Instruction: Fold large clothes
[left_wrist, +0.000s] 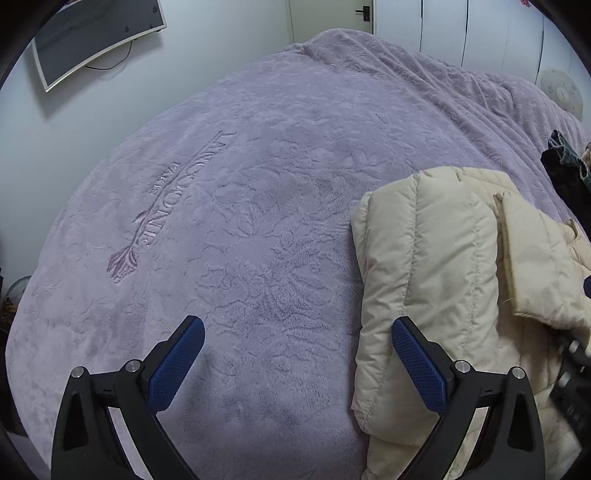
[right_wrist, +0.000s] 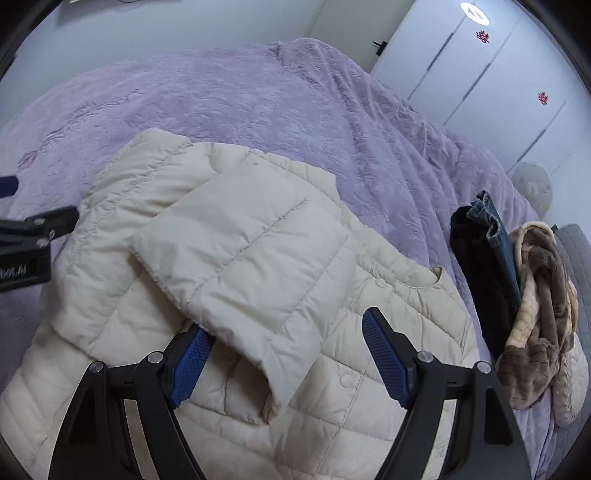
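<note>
A cream quilted puffer jacket (right_wrist: 229, 258) lies on the lilac plush blanket (right_wrist: 332, 110), with one sleeve (right_wrist: 251, 251) folded across its body. My right gripper (right_wrist: 288, 323) hovers over the jacket with its jaws apart; the sleeve's cuff end lies between the blue pads (right_wrist: 384, 354), which do not press on it. In the left wrist view the jacket (left_wrist: 436, 280) fills the right side with its folded edge toward the blanket (left_wrist: 240, 184). My left gripper (left_wrist: 298, 325) stands wide open and holds nothing, its right finger over the jacket's edge. The left gripper's body (right_wrist: 33, 240) shows at the left edge.
A pile of other clothes sits at the right: dark jeans (right_wrist: 484, 251) and a brown plush garment (right_wrist: 535, 314). White wardrobe doors (right_wrist: 480, 74) stand behind the bed. A screen (left_wrist: 99, 40) hangs on the wall at the far left. Open blanket stretches left of the jacket.
</note>
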